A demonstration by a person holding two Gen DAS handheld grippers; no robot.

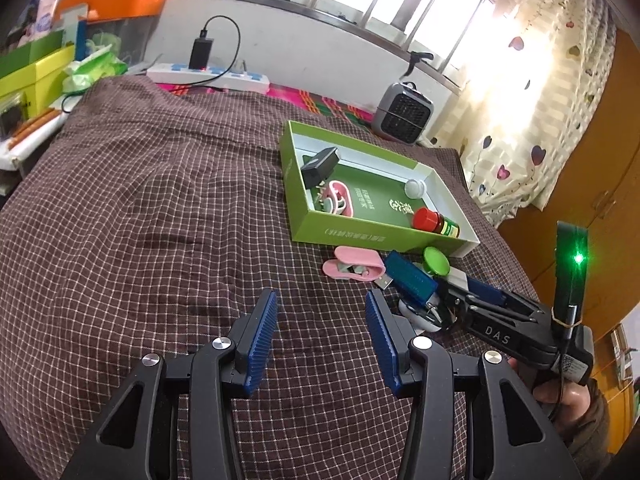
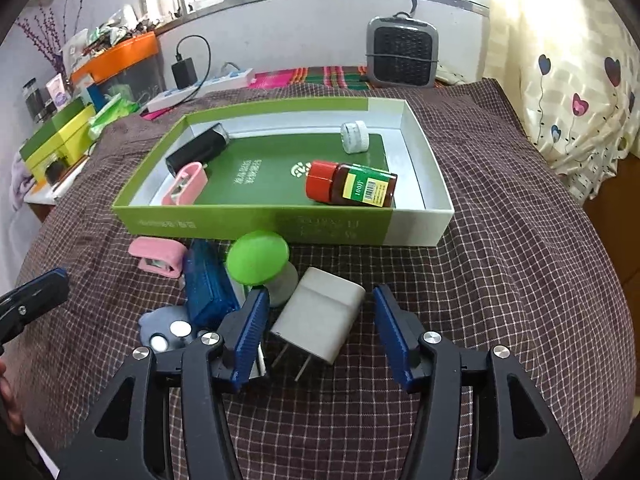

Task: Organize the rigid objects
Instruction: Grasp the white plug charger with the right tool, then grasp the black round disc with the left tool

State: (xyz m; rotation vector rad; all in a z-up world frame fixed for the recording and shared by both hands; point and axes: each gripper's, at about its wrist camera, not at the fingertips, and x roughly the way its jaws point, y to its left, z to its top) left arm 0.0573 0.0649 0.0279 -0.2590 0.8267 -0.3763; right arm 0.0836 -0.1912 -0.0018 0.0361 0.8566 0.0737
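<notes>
Left wrist view: left gripper (image 1: 321, 334) wide open, empty, over bare checked cloth (image 1: 160, 200). Green box (image 1: 372, 236) far right already holds black adapter (image 1: 320, 165), red-capped bottle (image 1: 436, 222), white cap (image 1: 415, 188), pink item (image 1: 338, 200).

Right wrist view: right gripper (image 2: 320, 334) open, straddling white charger (image 2: 320, 320), pads not touching it. Still outside, near box: pink stapler (image 2: 158, 258), blue USB device (image 2: 206, 284), green-capped item (image 2: 258, 256). Judged roughly half done.

Both wrist views look down-forward, close over bed; both share green box (image 1: 304, 200) (image 2: 256, 222), window wall beyond
</notes>
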